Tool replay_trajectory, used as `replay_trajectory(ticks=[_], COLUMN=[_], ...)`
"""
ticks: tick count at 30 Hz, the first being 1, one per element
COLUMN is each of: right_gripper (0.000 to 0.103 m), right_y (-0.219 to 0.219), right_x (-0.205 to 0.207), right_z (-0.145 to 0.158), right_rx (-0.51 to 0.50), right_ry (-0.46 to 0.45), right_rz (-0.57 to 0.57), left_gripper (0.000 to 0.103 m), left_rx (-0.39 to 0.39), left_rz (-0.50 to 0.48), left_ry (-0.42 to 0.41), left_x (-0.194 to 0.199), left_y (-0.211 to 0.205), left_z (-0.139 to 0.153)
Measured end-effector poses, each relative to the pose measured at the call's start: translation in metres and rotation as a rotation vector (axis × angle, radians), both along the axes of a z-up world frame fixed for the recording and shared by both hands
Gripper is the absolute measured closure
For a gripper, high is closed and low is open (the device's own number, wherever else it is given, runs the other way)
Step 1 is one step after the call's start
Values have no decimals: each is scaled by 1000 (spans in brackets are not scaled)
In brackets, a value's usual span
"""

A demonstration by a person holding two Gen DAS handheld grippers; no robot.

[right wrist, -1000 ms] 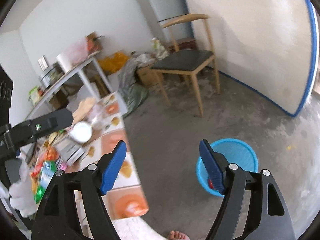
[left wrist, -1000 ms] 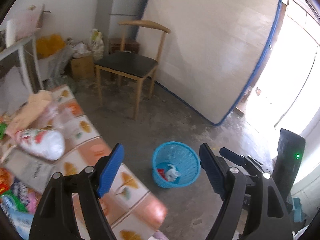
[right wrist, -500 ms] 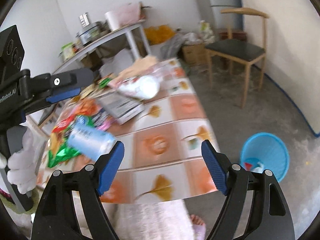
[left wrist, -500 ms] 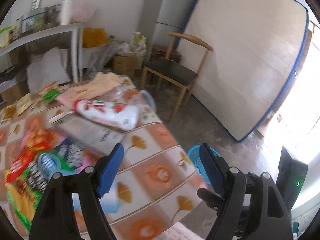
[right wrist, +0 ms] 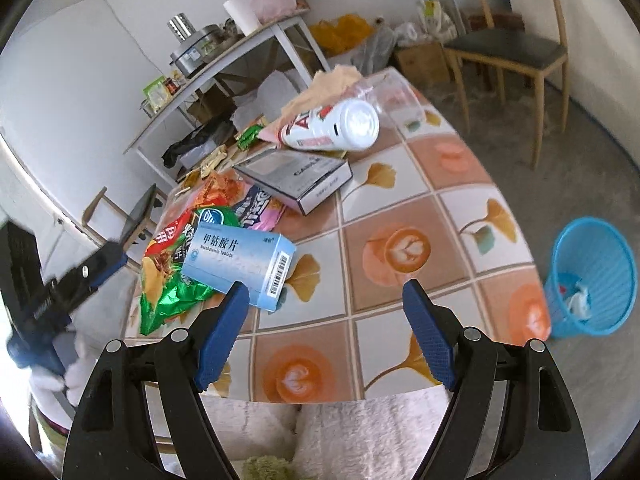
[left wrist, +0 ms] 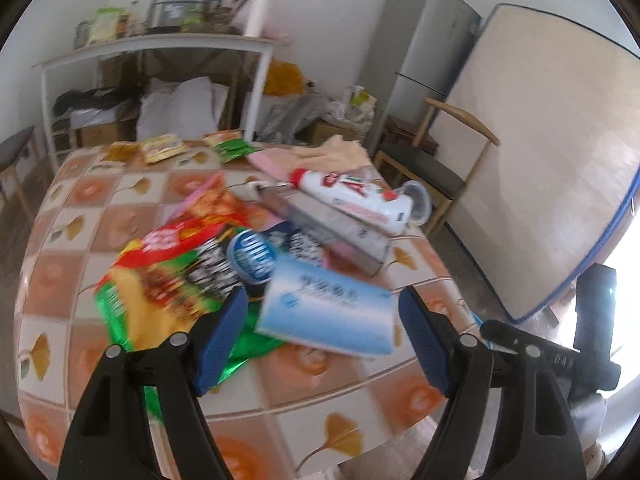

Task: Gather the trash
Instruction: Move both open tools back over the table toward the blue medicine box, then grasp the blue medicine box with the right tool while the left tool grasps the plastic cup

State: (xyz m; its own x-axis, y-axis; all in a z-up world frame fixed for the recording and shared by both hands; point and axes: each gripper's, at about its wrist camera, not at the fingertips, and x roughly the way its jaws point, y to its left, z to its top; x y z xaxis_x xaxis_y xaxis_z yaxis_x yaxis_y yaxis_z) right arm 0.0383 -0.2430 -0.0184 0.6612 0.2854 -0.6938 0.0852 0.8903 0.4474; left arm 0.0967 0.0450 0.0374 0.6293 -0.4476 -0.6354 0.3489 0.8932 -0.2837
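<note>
A: Starting at the left of the table (right wrist: 404,216), what's there?

B: A heap of snack bags (right wrist: 176,276), red, green and yellow, crumpled over one another. A pale blue box (right wrist: 240,266) lies on its near edge, partly over them. Farther back sits a grey box (right wrist: 296,178) with a white bottle (right wrist: 332,126) on its side across it, and a clear cup (right wrist: 390,94) just beside the bottle.

A: And the grippers?

B: The left hand-held gripper (left wrist: 322,338) hangs over the blue box (left wrist: 326,312) with its jaws apart and nothing between the pads. The right hand-held gripper (right wrist: 324,334) is the same, apart and empty, over bare table at the near edge.

A: The bin?

B: The blue basket (right wrist: 592,276) stands on the floor, right of the table and well apart from the trash, with a few scraps already in it.

A: What could go wrong?

B: My guess is the blue box is next. It rests on slippery bags, so a pinch may slide it or drag a bag along. The bottle lies on its side near the far right edge; a nudge to the grey box could roll it off. A light wrapper might also miss the basket.
</note>
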Motion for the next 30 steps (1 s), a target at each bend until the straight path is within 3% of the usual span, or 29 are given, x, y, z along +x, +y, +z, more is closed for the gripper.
replay_trajectory(ticks=[6,11,17,20,27,30], right_gripper=[33,33,35,35,15,14], right_y=[9,23,46,69,120,133], right_x=[17,38,75,93,108,108], right_z=[-3,-5,-2,2,0,-3], right_rx=[41,38,-2,-76,-269,-335], right_ry=[5,-17,-64,-108,-160,-164], right_rz=[46,121,237,362,711,797], left_gripper=[27,28,43,51,51,51], left_rx=[-27,-83,-141,-157,-113,-89], left_rz=[16,-26,-98,-88,1,31], left_ry=[28,33,87,126,139,143], left_x=[-6,-10,-1,4,12,15], left_y=[26,28,15,13,30,36], left_z=[-18,-25,-37,-45,-50,-52])
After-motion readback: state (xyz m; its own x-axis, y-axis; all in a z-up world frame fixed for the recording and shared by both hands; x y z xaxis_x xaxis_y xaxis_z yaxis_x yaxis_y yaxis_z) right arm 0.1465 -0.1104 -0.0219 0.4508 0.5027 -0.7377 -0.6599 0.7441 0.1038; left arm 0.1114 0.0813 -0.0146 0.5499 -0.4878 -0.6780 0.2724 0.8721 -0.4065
